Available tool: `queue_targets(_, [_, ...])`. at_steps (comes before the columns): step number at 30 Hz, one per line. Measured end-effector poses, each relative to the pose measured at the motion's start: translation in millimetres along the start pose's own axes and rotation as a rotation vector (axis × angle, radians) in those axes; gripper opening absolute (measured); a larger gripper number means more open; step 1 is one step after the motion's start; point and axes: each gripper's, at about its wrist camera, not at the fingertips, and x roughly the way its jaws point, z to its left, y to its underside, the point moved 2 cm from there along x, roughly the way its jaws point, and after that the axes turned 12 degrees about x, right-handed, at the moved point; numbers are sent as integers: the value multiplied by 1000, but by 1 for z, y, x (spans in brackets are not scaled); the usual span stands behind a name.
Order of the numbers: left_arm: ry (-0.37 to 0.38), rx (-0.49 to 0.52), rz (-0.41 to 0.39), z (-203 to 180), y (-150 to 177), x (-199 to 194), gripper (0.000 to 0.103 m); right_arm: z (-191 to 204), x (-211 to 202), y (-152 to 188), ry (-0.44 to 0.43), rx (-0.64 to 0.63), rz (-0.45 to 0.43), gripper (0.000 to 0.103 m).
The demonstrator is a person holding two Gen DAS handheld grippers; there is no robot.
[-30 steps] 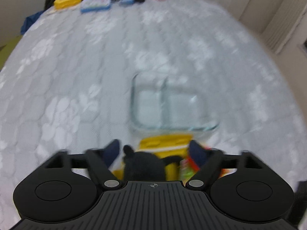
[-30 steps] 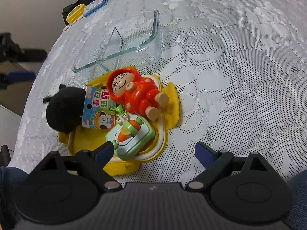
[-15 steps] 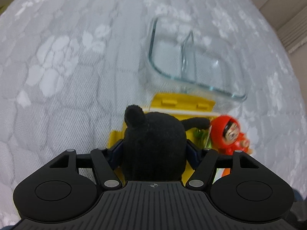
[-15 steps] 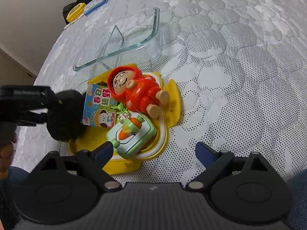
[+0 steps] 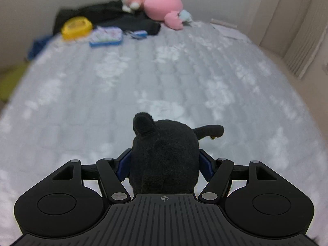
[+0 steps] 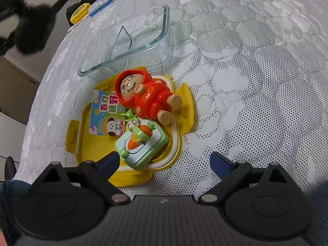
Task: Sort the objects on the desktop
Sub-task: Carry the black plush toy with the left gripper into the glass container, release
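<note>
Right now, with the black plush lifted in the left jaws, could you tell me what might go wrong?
1. The left gripper pinches only the black plush toy's soft body, which could squash and slip out.
2. Its dangling limb may catch the rim of the glass container on the way in.
3. The open right gripper hovers close over the carrot keychain toy and red-hooded doll on the yellow lid; a careless move could knock them off.
</note>
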Motion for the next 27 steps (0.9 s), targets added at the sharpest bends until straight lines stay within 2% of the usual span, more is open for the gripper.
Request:
queue_targets(2, [66, -84, 30, 6, -5, 19, 72, -1, 0, 0, -3, 5, 3, 96])
queue_targets(4, [95, -130, 59, 8, -6, 38, 72, -1, -1, 0, -7, 7, 5, 96])
queue_targets(9, [34, -106, 144, 9, 5, 74, 72, -2, 1, -2, -16, 17, 17, 97])
queue_targets(13, [-4, -108, 203, 15, 21, 84, 72, -2, 1, -3, -25, 26, 22, 98])
queue_targets(22, [-52, -64, 211, 16, 22, 103, 75, -1, 1, -6, -21, 20, 30, 98])
queue_targets(27, [-44, -40, 189, 14, 18, 97, 79, 0, 2, -7, -16, 19, 33, 98])
